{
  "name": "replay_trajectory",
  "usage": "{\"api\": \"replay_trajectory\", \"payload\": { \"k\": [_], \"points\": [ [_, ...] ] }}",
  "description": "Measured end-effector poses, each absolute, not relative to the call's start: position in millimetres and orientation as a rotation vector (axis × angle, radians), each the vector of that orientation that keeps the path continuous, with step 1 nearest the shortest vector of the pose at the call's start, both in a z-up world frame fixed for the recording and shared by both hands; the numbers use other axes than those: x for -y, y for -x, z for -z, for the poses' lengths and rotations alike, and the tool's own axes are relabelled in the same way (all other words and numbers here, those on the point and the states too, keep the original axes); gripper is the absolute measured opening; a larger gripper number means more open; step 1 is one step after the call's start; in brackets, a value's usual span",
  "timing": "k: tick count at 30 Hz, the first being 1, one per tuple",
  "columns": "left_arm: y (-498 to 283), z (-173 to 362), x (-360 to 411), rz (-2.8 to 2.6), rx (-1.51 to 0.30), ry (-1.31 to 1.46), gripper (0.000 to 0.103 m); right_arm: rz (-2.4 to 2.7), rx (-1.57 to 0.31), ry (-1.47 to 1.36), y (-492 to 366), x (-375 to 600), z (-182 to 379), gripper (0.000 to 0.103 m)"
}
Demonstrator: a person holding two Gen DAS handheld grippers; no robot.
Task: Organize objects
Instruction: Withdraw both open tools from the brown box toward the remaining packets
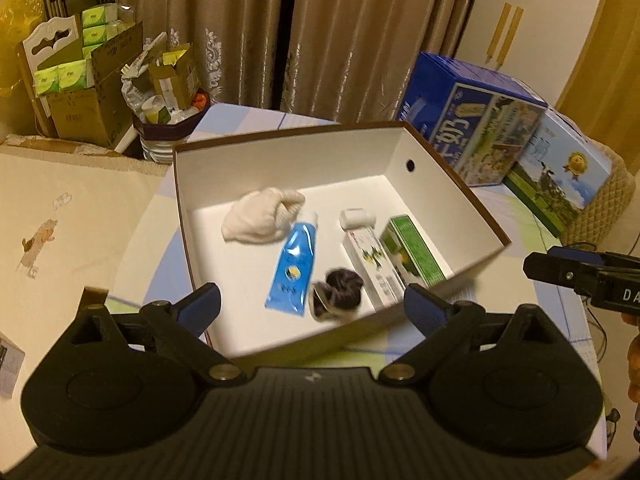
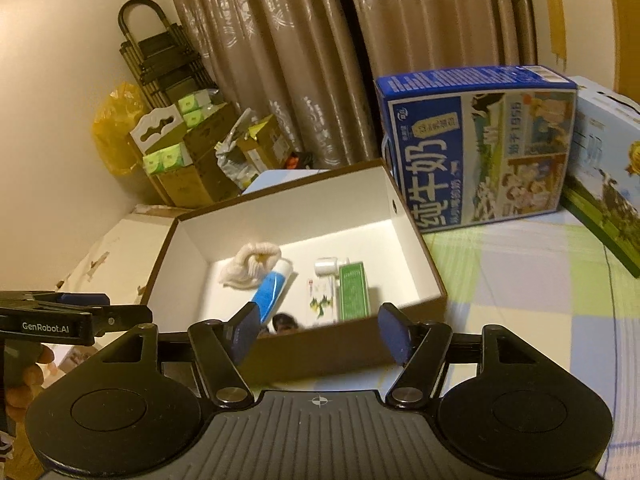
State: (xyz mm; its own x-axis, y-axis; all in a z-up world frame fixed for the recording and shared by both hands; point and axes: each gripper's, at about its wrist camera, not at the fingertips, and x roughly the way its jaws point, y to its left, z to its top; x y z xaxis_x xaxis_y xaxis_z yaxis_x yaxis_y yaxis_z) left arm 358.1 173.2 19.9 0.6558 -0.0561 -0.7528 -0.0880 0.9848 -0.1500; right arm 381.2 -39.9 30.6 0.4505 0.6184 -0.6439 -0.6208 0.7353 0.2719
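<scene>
We find the open box [image 1: 436, 168] clear from above, its four upright walls the only barrier around the rim. Inside, the left strip of floor lies bare; the rolled white sock [image 1: 262, 216], blue tube [image 1: 294, 266], dark blurred bundle [image 1: 338, 294], white carton [image 1: 370, 264] and green carton [image 1: 412, 250] crowd the middle and right. Just beyond the right wall stands the tall milk case [image 2: 476, 144], blocking approach there, and the curtains [image 1: 240, 28] close off the back.

Open box [image 1: 440, 160] on the bed: rolled sock [image 1: 260, 216] at rear left, tube [image 1: 294, 268] centre, two cartons [image 1: 396, 260] right, dark bundle [image 1: 338, 294] in front; milk carton [image 1: 472, 120] behind, right.
</scene>
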Motion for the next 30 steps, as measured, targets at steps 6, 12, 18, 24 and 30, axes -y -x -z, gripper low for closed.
{"api": "replay_trajectory", "payload": {
  "k": [6, 12, 18, 24, 30],
  "points": [
    [-331.0, -21.9, -160.0, -0.003, -0.861, 0.177, 0.096, -0.756, -0.794, -0.011, -356.3, 60.1, -35.2, 0.067],
    [-310.8, -21.9, -145.7, 0.017, -0.874, 0.17, 0.096, -0.743, -0.798, -0.016, -336.1, 78.9, -35.1, 0.069],
    [-295.3, -17.8, -128.9, 0.039, -0.893, 0.162, 0.096, -0.729, -0.805, -0.023, -320.6, 97.3, -33.4, 0.069],
    [-282.8, -2.1, -107.6, 0.084, -0.937, 0.148, 0.096, -0.687, -0.836, -0.025, -308.3, 120.2, -24.9, 0.069],
    [-269.7, 16.6, -89.2, 0.119, -0.979, 0.147, 0.096, -0.635, -0.881, -0.015, -294.1, 144.1, -10.7, 0.069]
  ]
}}
